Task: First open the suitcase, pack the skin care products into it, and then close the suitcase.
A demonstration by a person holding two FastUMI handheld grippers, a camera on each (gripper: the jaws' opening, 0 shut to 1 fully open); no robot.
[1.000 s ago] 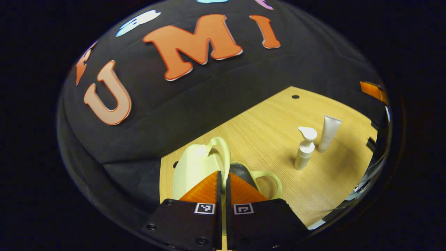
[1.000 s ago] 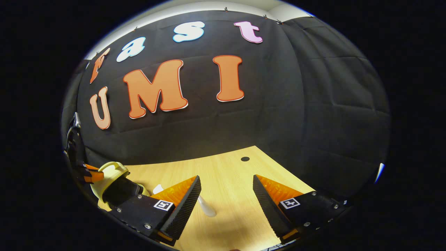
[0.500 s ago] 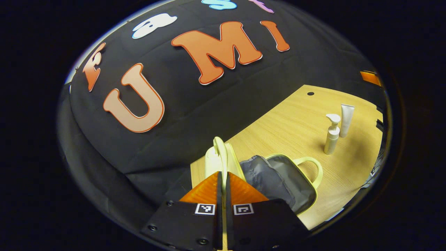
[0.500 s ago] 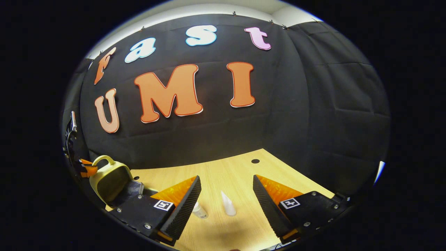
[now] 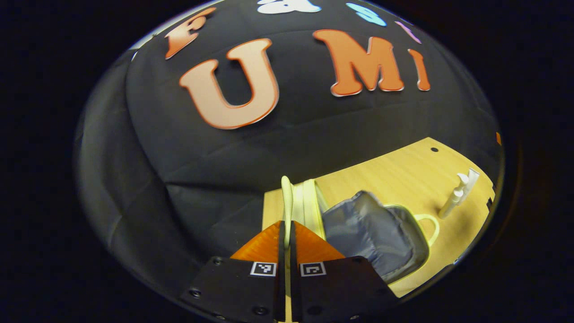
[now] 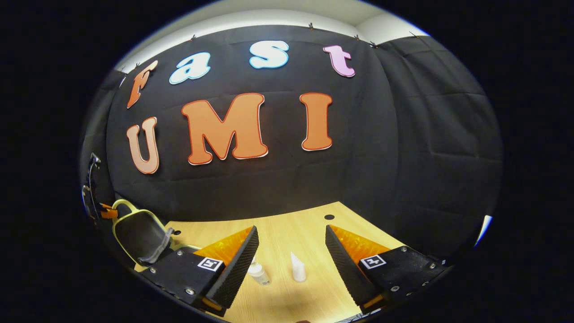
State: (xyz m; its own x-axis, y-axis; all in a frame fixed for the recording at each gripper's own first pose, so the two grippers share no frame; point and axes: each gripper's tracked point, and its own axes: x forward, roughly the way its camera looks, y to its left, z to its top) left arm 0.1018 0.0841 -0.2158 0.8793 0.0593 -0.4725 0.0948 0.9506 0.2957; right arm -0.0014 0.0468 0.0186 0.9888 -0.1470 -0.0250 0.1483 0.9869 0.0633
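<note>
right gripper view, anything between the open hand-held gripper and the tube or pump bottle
Nothing visible. The right hand-held gripper is open, with only bare table before the tube and pump bottle.

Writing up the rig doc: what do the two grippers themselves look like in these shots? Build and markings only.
Both look alike. The left gripper and the right gripper each have two wedge-shaped fingers tapering forward from black, blocky carriers fastened with small screws. Each carrier bears a small square black-and-white fiducial tag near the finger base. The right gripper's fingers show ridged, ribbed inner pads. No cables or sleeves are visible.
</note>
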